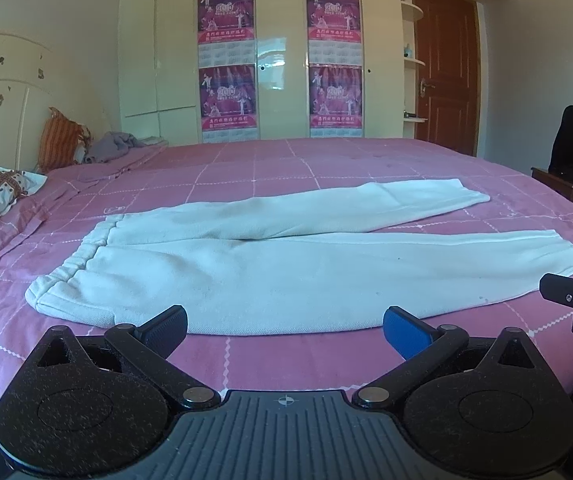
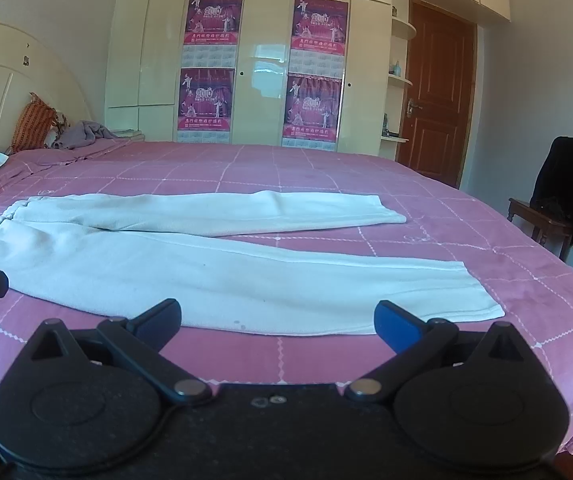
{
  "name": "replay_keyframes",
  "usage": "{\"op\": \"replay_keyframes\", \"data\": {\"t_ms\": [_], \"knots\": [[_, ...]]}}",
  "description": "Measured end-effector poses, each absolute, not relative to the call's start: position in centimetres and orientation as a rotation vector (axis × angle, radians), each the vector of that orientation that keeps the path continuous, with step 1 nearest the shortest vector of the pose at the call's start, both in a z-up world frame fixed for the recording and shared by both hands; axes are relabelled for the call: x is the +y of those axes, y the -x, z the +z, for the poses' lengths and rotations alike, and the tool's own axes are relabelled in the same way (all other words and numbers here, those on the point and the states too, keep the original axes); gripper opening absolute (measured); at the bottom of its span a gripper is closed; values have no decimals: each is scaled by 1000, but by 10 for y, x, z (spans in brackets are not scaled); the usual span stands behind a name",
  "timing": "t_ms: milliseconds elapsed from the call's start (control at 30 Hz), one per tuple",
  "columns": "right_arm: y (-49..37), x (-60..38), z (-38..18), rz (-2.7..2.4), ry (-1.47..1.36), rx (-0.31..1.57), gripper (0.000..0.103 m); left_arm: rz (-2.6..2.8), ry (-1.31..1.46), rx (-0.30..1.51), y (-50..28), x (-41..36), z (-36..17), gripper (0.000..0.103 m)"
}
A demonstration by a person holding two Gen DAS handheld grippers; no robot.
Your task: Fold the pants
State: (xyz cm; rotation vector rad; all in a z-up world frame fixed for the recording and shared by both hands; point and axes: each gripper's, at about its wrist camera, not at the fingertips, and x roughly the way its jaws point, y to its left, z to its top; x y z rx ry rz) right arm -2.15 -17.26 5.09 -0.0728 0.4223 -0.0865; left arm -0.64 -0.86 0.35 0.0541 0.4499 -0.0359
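Evidently ready for a first fold, the white pants (image 1: pixel 270 264) lie flat across the pink bed (image 1: pixel 326 160), waistband left. Left gripper (image 1: pixel 285 326) and right gripper (image 2: pixel 278 320) hover near, jaws wide, holding nothing.

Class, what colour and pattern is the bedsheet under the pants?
Pink bedsheet with a white grid of lines; clearest in the right wrist view.

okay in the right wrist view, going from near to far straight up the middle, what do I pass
right gripper → near leg of the white pants → far leg → bare pink bedspread → wardrobe
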Motion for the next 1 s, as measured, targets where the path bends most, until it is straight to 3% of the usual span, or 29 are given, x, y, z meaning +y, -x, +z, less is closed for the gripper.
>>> {"op": "replay_keyframes", "data": {"t_ms": [1000], "knots": [[22, -173, 52, -86, 73, 421, 103, -43, -62, 448, 6, -10, 5, 103]]}}
